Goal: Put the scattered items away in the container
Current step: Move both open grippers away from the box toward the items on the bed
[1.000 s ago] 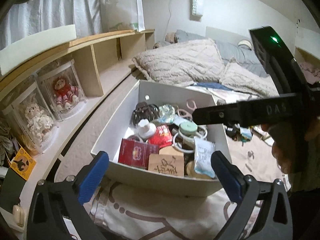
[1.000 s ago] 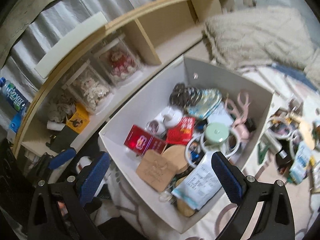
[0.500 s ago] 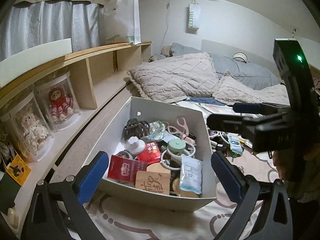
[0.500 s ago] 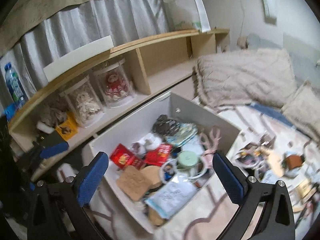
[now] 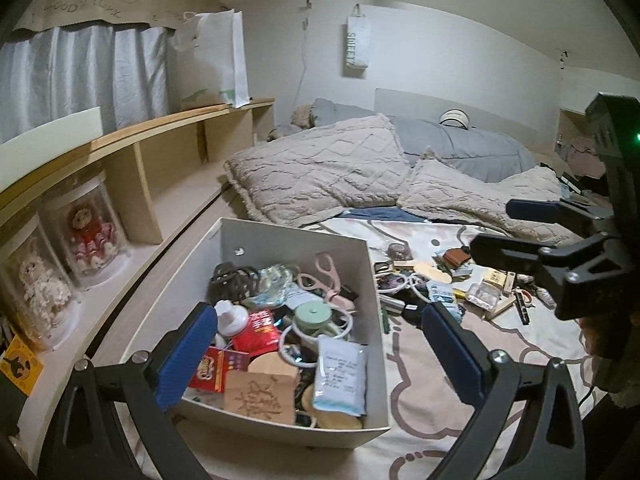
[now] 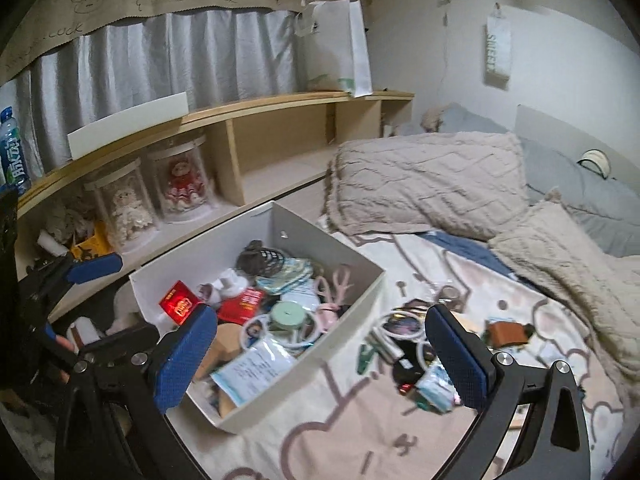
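An open white box (image 5: 373, 276) sits on the patterned bed sheet, filled with small things: pink scissors (image 5: 329, 267), a green round case (image 5: 314, 314), a red packet (image 5: 257, 332), a pale blue pouch (image 5: 340, 376). Right of the box lie several scattered items (image 5: 440, 284), among them a brown wallet (image 6: 507, 332) and a white cable ring (image 6: 402, 326). My left gripper (image 5: 320, 354) is open above the box's near end, holding nothing. Open and empty too, my right gripper (image 6: 322, 358) hangs over the box's right wall (image 6: 344, 320) and the scattered items (image 6: 404, 344).
A wooden shelf (image 5: 172, 168) runs along the left with two dolls in clear cases (image 5: 90, 232) and a paper bag (image 5: 212, 64). Knitted pillows (image 5: 320, 172) and a grey duvet (image 5: 460, 148) lie beyond the box. A water bottle (image 6: 14, 154) stands at the far left.
Both grippers have drawn back and up from the box, so more of the bed shows. The right gripper has swung right, toward the loose items. Both stayed open.
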